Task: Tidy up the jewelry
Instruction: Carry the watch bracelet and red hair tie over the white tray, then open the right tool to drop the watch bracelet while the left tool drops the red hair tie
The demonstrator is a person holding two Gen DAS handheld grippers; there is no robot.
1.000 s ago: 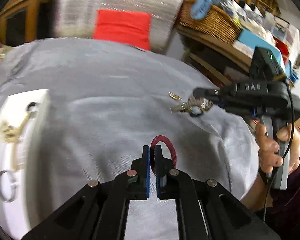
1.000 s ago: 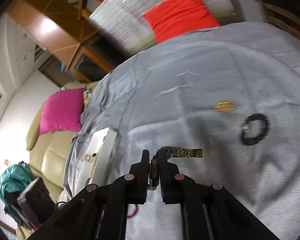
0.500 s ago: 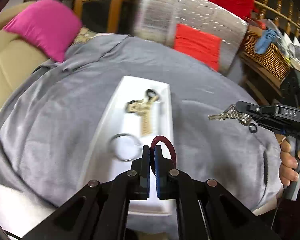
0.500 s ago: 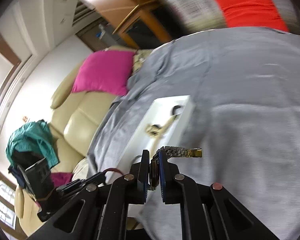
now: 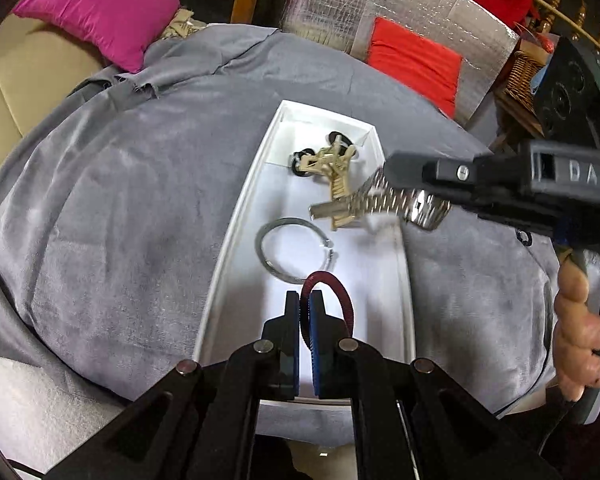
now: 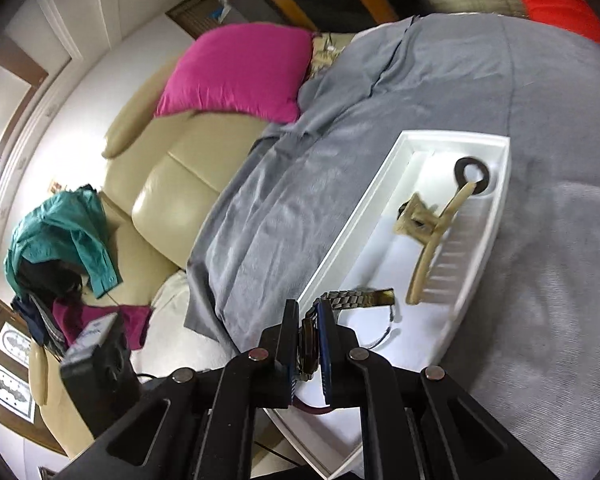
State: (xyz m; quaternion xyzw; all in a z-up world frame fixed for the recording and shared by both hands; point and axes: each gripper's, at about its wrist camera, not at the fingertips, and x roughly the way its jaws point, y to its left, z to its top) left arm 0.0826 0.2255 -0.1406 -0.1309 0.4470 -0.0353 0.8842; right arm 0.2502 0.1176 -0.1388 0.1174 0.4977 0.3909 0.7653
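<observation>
A white tray lies on the grey cloth, holding a silver bangle, a beige claw clip and a black ring. My left gripper is shut on a dark red bracelet and hangs over the tray's near end. My right gripper reaches in from the right above the tray's middle, shut on a steel watch whose band dangles. In the right wrist view the right gripper clamps the watch over the tray, near the claw clip.
A grey cloth covers the round surface. A black bead bracelet lies on it right of the tray. A pink cushion and beige sofa stand beyond the left edge. A person's hand grips the right handle.
Both grippers have swung left to the tray, each keeping its piece. The tray now sits straight under the left gripper, and the right gripper with the watch has come over it.
</observation>
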